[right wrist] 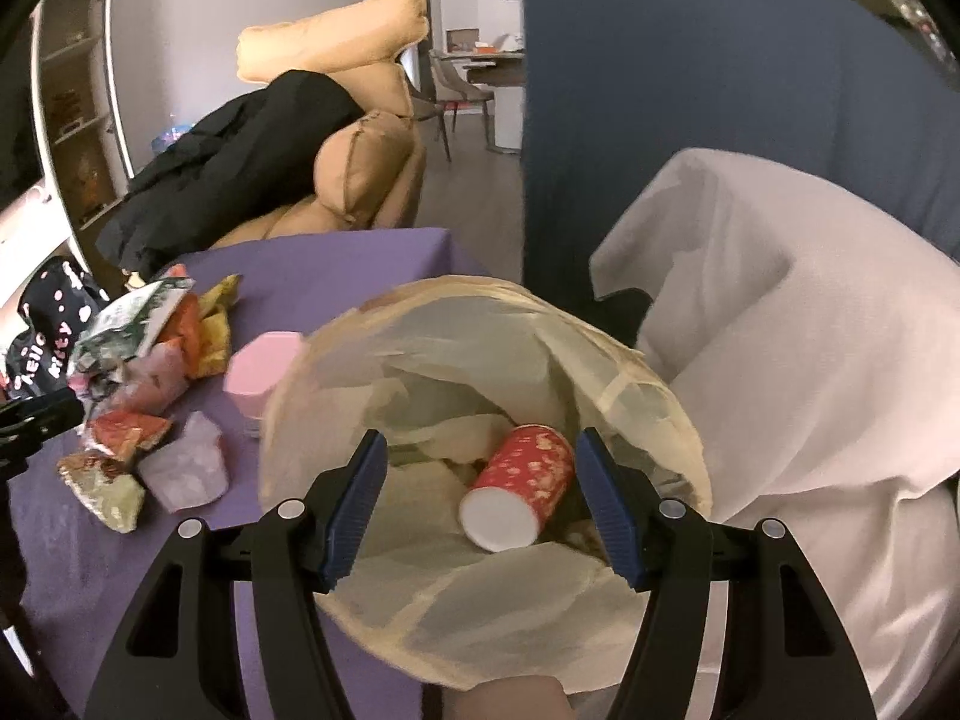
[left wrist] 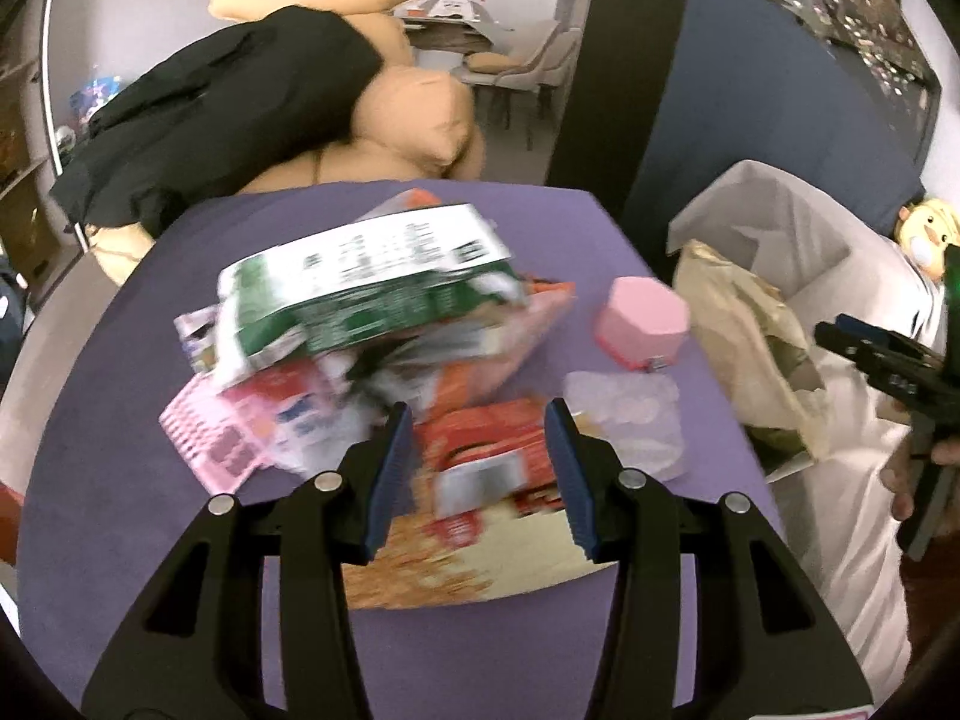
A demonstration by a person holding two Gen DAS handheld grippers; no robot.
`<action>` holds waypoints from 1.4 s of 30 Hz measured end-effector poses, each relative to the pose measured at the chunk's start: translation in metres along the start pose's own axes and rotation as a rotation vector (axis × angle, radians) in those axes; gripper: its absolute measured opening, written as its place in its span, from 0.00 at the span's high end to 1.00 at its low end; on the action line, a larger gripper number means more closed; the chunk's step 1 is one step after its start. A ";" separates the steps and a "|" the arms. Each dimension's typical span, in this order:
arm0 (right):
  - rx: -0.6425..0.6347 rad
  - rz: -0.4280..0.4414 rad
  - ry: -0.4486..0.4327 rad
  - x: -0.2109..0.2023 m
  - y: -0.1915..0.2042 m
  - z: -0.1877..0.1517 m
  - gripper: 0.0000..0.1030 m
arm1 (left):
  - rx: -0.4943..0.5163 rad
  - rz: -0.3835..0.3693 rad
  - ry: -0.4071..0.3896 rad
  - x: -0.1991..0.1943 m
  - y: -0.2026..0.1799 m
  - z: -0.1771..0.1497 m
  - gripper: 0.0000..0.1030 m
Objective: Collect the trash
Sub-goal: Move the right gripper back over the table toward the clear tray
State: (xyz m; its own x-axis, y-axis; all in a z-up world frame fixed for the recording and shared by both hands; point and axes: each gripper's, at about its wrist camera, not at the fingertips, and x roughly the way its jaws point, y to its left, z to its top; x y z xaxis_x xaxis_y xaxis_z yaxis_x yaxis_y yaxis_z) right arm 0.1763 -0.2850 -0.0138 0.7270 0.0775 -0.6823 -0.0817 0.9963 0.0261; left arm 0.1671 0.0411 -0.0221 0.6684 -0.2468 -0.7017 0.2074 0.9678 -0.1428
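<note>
Purple cloth covers the surface (left wrist: 120,396), whose far edge meets a tan sofa (left wrist: 420,114) and whose right edge adjoins the bin bag (right wrist: 336,360). Bare cloth lies open along the near and left margins. The trash pile (left wrist: 372,324) occupies the centre; beside it stand one pink container (left wrist: 642,315) and one clear plastic tray (left wrist: 630,420). The left gripper (left wrist: 480,468) has its jaws partly open astride a red wrapper (left wrist: 486,450); contact cannot be determined through blur. The right gripper (right wrist: 480,498) has its jaws fully spread, holding nothing, above one red cup (right wrist: 522,480) lying inside the bag.
</note>
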 end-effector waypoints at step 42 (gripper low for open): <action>-0.483 0.381 0.229 0.066 0.243 0.004 0.41 | -0.094 -0.025 0.027 -0.034 0.113 -0.042 0.57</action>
State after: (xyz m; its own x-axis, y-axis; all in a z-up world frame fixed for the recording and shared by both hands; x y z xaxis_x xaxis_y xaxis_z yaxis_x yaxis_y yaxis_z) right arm 0.2076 -0.0371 -0.0495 0.4271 0.3589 -0.8299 -0.6408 0.7677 0.0022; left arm 0.1378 0.1608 -0.0442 0.6442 -0.2710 -0.7152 0.1550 0.9620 -0.2249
